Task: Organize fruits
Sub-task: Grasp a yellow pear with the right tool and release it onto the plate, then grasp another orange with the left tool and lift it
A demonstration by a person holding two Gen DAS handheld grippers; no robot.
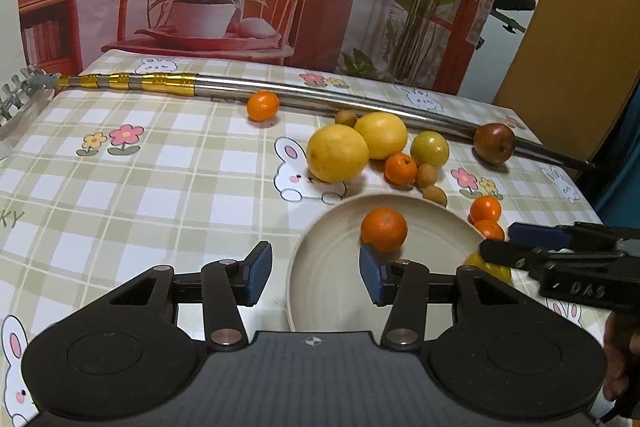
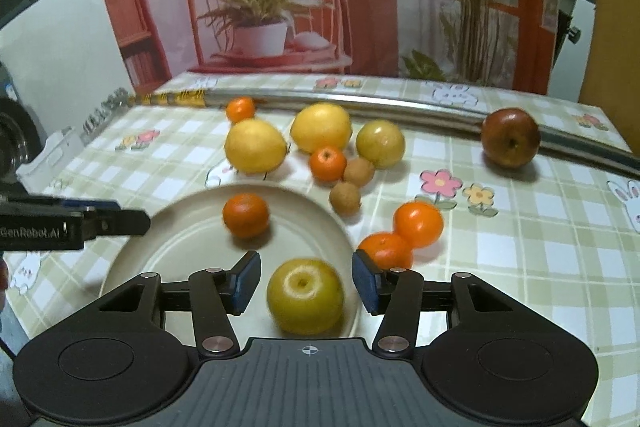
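A cream plate [image 2: 168,227] is sitting on the checked tablecloth [image 2: 520,247] and is holding two fruits: one tangerine [image 2: 245,215] toward its far side and one yellow-green apple [image 2: 305,295] at its near rim, lying with its dimpled end facing up toward the camera.

Beyond the plate, two large yellow citrus fruits [image 2: 255,146] are lying side by side, with one yellow-green round fruit [image 2: 380,143], one small tangerine [image 2: 328,163] and two brown longans [image 2: 345,198] near them; a third longan [image 1: 345,117] shows only in the left view. Two tangerines [image 2: 418,223] are touching each other just right of the plate. One more tangerine [image 2: 240,109] and one dark red apple [image 2: 510,137] are resting against a long metal pole [image 2: 360,105] that is running left to right across the table's far side.

The right gripper [image 2: 306,281] is straddling the yellow-green apple with its pads clear of it, released. The left gripper [image 1: 316,275] is hanging over the plate's left rim, spread and empty.
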